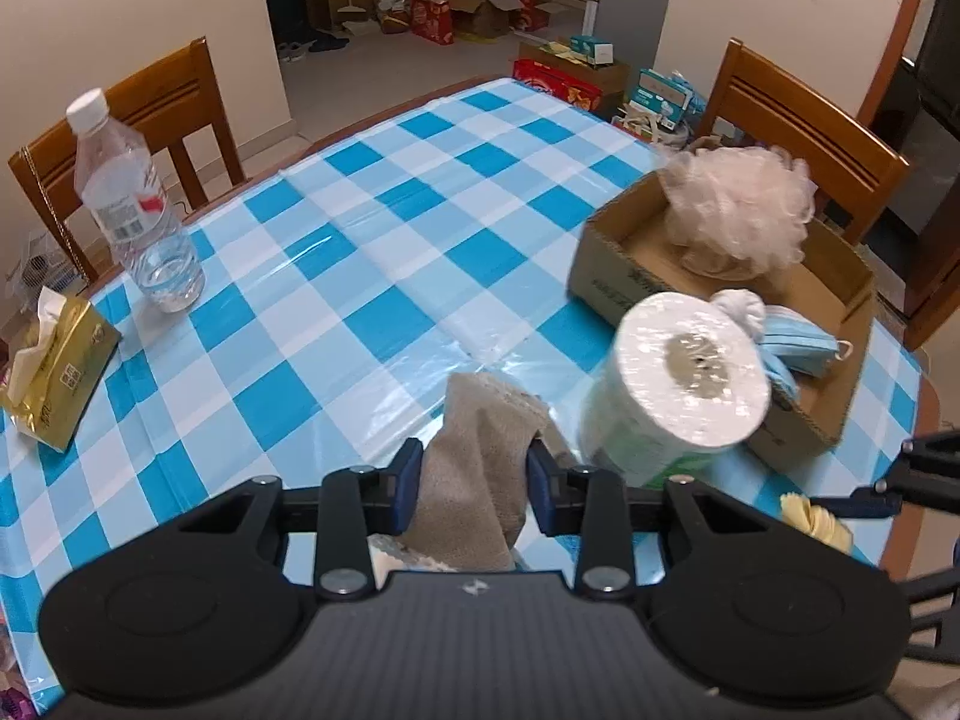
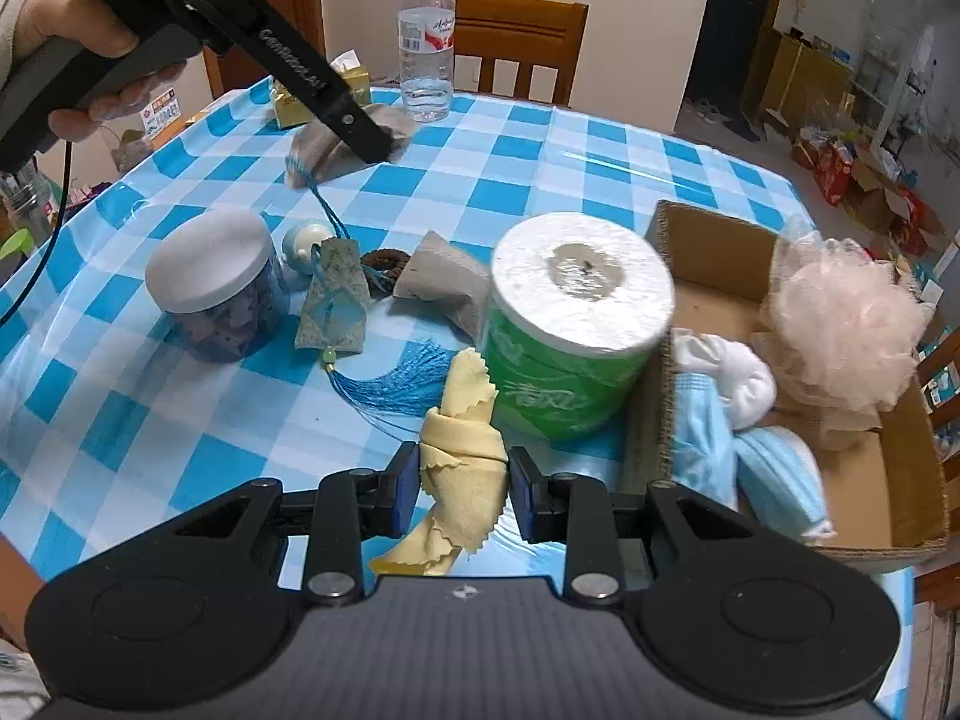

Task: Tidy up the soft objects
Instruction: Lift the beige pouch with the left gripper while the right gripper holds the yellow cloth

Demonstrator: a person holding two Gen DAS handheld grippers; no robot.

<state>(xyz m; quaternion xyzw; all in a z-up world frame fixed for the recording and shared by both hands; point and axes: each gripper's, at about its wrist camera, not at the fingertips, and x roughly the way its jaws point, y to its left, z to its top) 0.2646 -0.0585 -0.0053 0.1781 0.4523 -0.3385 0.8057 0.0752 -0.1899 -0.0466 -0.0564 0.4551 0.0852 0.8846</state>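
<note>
My left gripper (image 1: 475, 474) is shut on a grey-beige sock (image 1: 480, 468) and holds it above the checked table. The right wrist view shows that sock (image 2: 336, 144) hanging from the left gripper (image 2: 375, 147). My right gripper (image 2: 462, 483) is shut on a rolled yellow cloth (image 2: 462, 456) at the table's near edge. A green-wrapped toilet roll (image 2: 570, 324) stands beside an open cardboard box (image 2: 654, 396). The box holds a pink bath pouf (image 2: 840, 330), blue face masks (image 2: 774, 474) and a white sock ball (image 2: 738, 378). A second grey sock (image 2: 444, 288) lies left of the roll.
A lidded clear jar (image 2: 216, 288), a fabric sachet with blue tassel (image 2: 336, 312) and a brown hair tie (image 2: 381, 267) lie on the table's left. A water bottle (image 1: 135, 204) and gold tissue pack (image 1: 54, 372) stand farther off. Wooden chairs (image 1: 798, 126) flank the table.
</note>
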